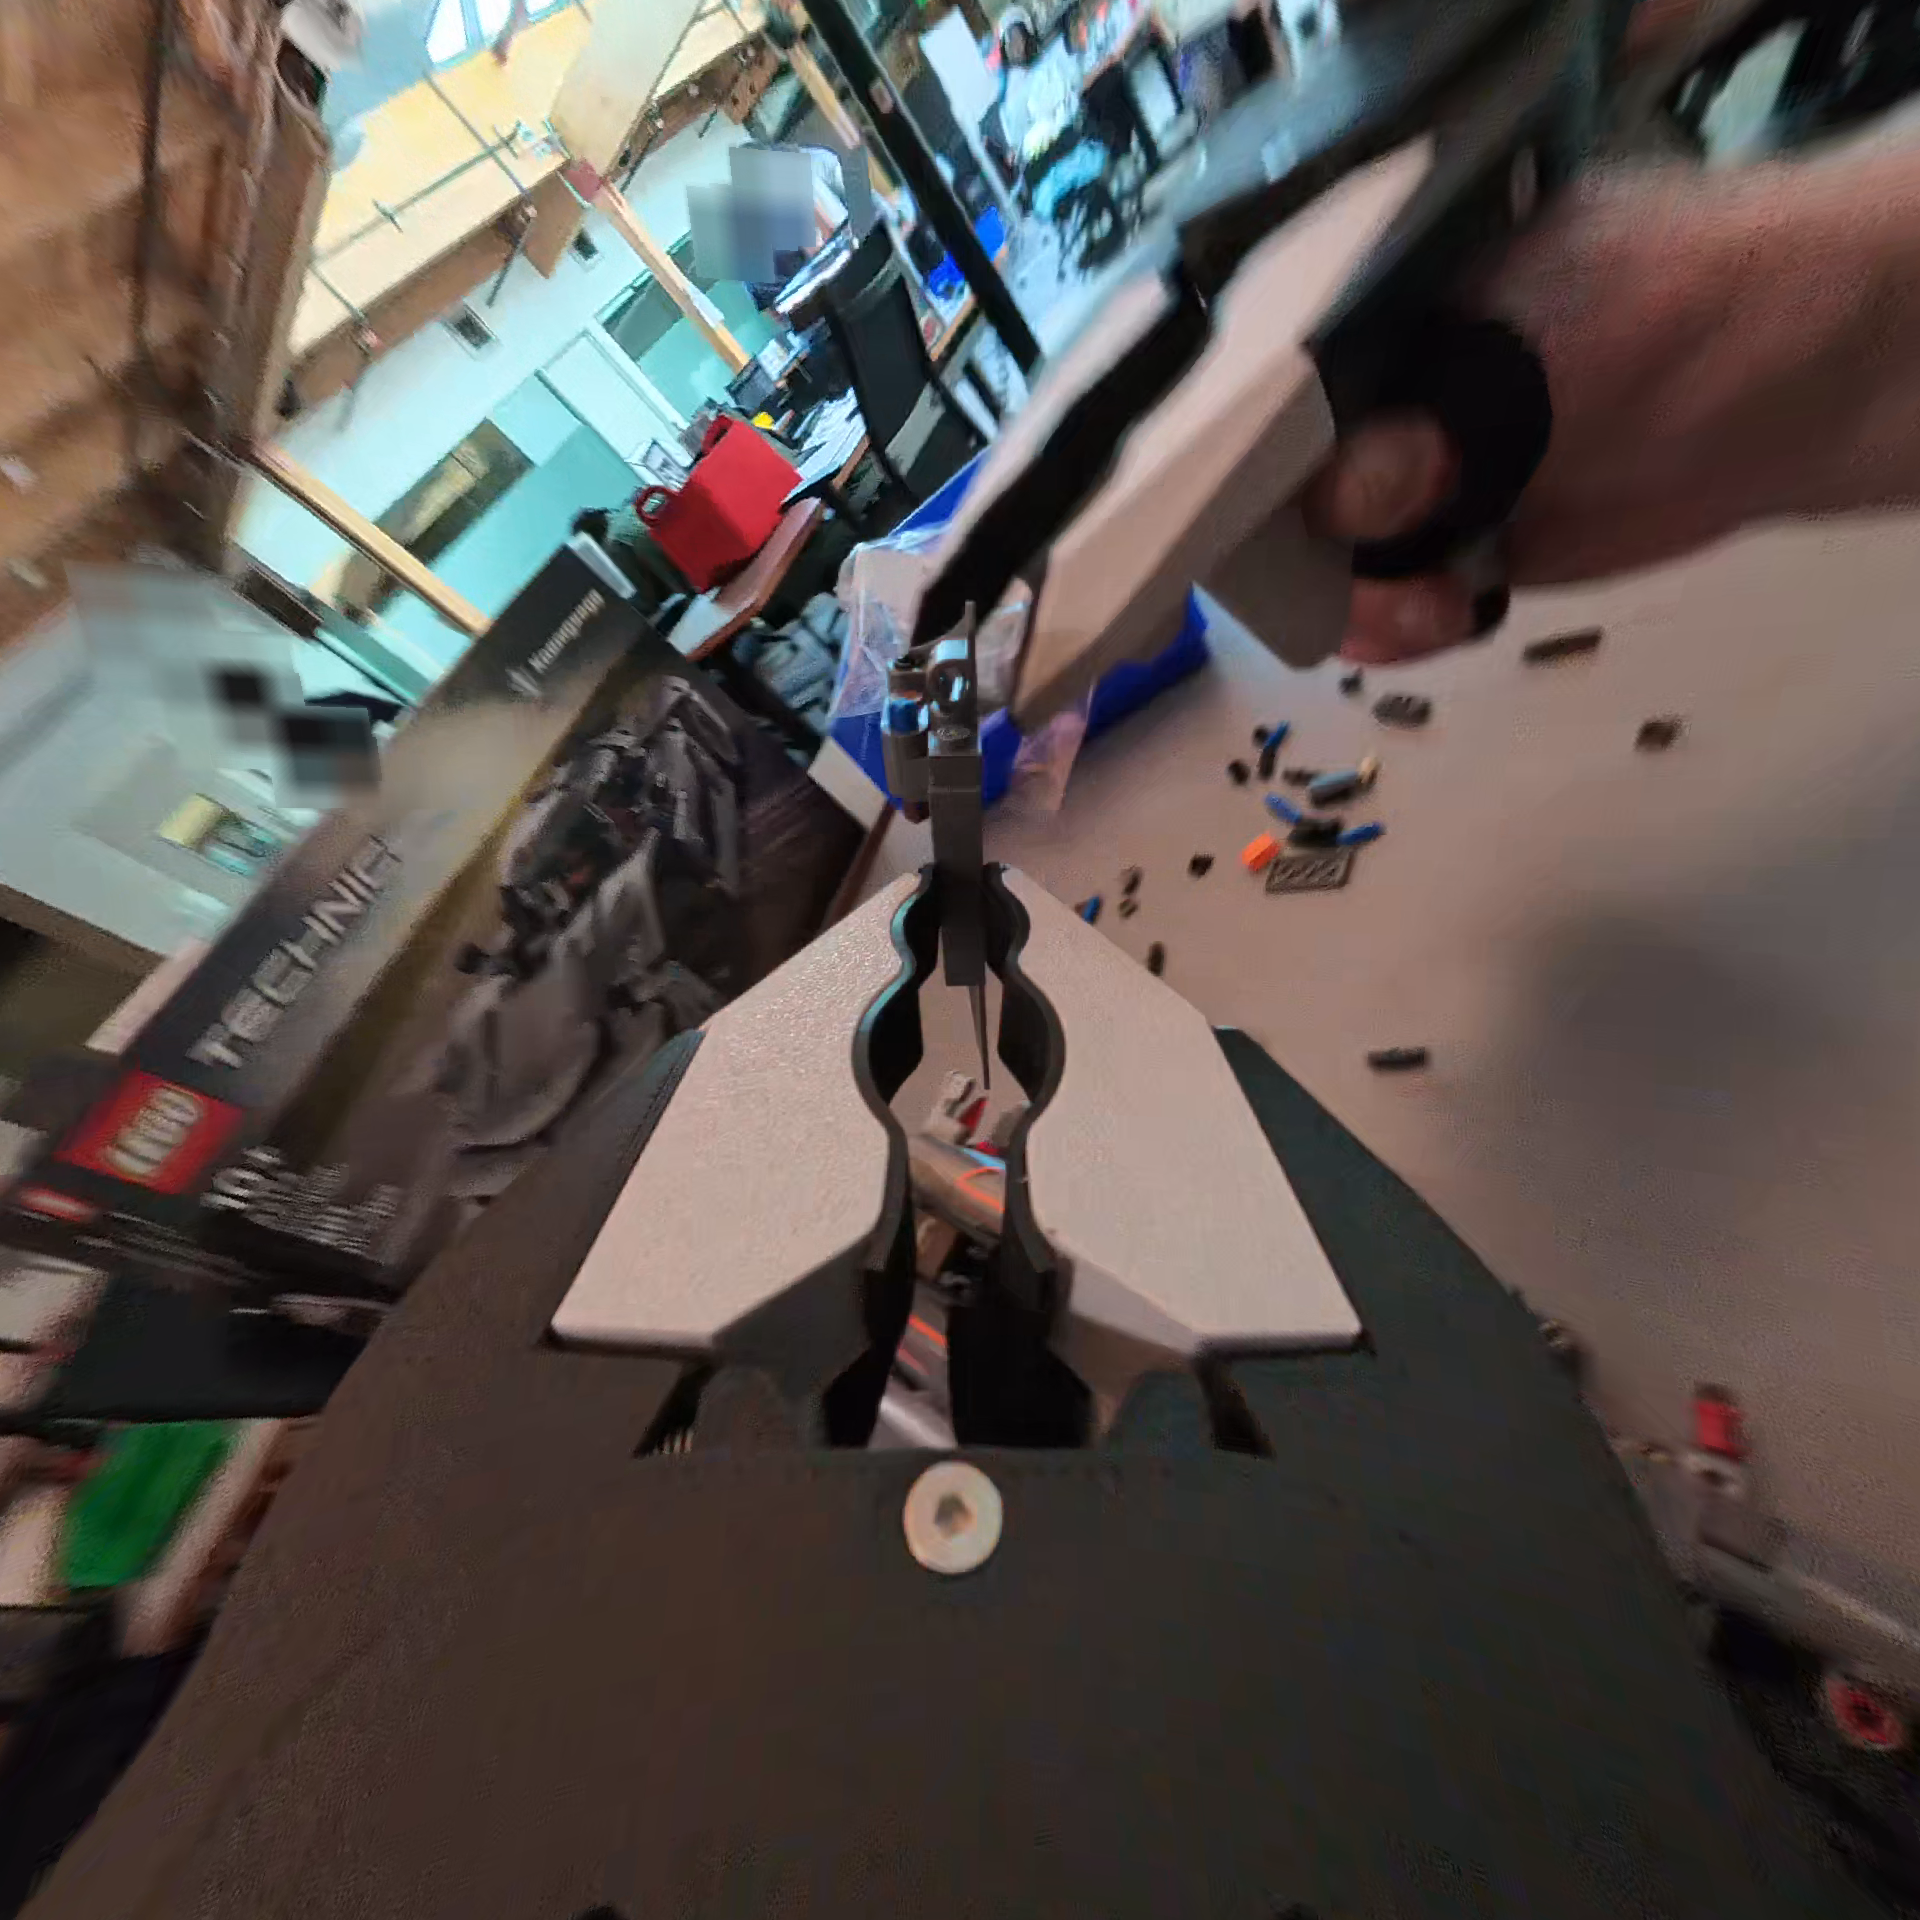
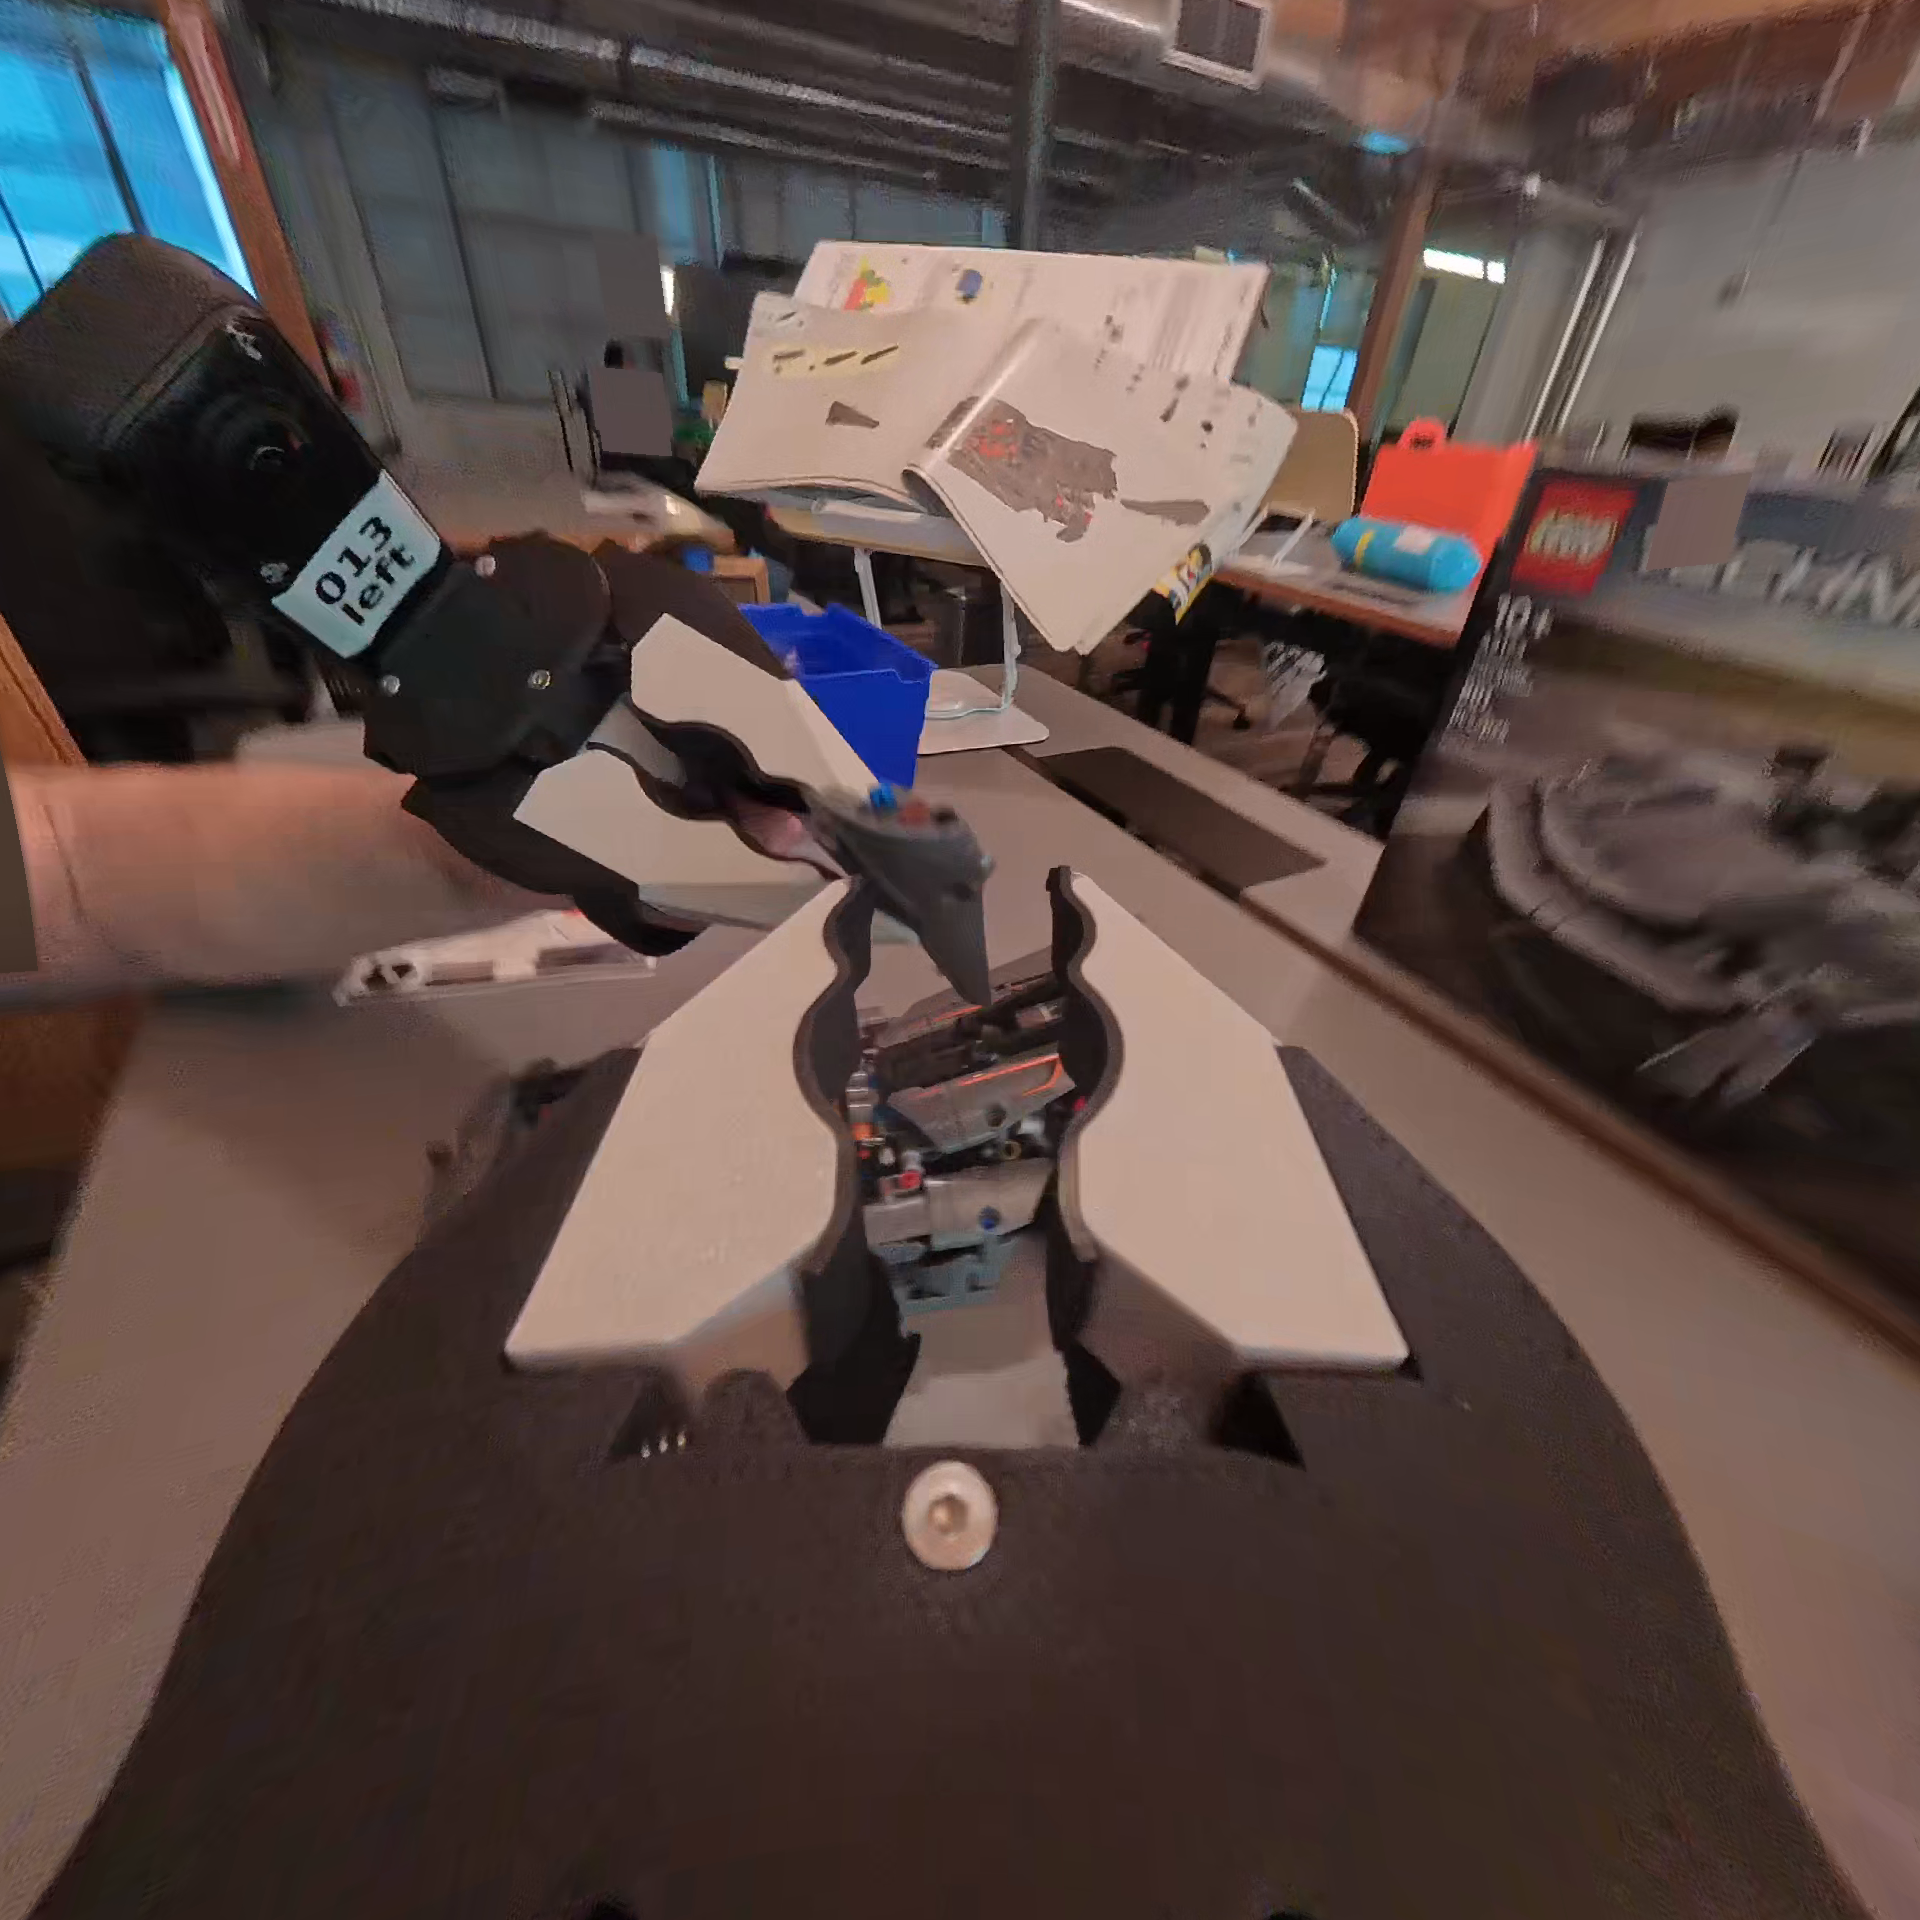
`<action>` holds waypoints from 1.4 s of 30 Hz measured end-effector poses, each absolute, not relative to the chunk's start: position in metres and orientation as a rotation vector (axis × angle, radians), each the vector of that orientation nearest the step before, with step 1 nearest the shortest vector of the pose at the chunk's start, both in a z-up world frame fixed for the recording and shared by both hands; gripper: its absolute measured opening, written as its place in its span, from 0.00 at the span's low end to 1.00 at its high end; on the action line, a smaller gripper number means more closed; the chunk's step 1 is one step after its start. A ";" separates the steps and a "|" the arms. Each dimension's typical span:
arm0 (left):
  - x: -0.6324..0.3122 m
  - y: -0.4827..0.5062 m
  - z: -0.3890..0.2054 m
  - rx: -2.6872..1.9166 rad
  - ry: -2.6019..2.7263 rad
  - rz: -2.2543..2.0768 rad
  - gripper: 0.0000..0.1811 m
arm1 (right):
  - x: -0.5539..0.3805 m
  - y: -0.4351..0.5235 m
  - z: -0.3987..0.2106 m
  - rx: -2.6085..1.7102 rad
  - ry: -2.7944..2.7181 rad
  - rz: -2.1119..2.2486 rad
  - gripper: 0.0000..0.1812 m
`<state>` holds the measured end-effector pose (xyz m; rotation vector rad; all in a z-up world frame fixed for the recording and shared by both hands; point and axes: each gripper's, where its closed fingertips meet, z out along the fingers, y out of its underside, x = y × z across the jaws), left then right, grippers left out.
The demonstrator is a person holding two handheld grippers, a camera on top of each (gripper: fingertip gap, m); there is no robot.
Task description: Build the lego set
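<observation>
My left gripper (image 1: 961, 883) is shut on a dark grey pointed Lego sub-assembly (image 1: 951, 769) with a blue pin at its top, and holds it in the air. The same piece (image 2: 940, 883) shows in the right wrist view, held by the left gripper (image 2: 821, 821) above the partly built dark model (image 2: 956, 1122). My right gripper (image 2: 954, 888) has its jaws apart, with the piece's pointed end between the tips. In the left wrist view the right gripper (image 1: 940, 623) reaches in from the upper right, its tips at the piece's top.
Loose small pieces (image 1: 1309, 810) lie scattered on the grey table (image 1: 1558, 935). A blue bin (image 2: 852, 675) stands behind, an open instruction booklet (image 2: 997, 416) on a stand beyond it. The set's box (image 1: 312, 987) stands at the table's edge. A white part (image 2: 488, 961) lies left. Left and right tips are no more than a few centimetres apart.
</observation>
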<state>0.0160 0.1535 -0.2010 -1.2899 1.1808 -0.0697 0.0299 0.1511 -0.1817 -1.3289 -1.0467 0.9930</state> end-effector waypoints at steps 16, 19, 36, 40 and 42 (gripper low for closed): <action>0.014 0.140 -0.214 -1.291 1.318 -0.004 0.03 | 0.027 0.121 -0.184 -0.986 -1.604 0.393 0.02; 0.014 0.141 -0.218 -1.332 1.332 -0.055 0.03 | 0.024 0.121 -0.186 -1.007 -1.625 0.441 0.01; -0.004 0.154 -0.242 -1.577 1.266 -0.084 0.18 | 0.058 0.173 -0.181 -1.408 -1.392 1.098 0.00; 0.023 0.107 -0.271 -1.629 1.396 -0.157 0.19 | 0.073 0.197 -0.184 -1.475 -1.268 1.288 0.00; 0.035 0.082 -0.292 -1.644 1.517 -0.132 0.17 | 0.078 0.209 -0.187 -1.495 -1.210 1.331 0.00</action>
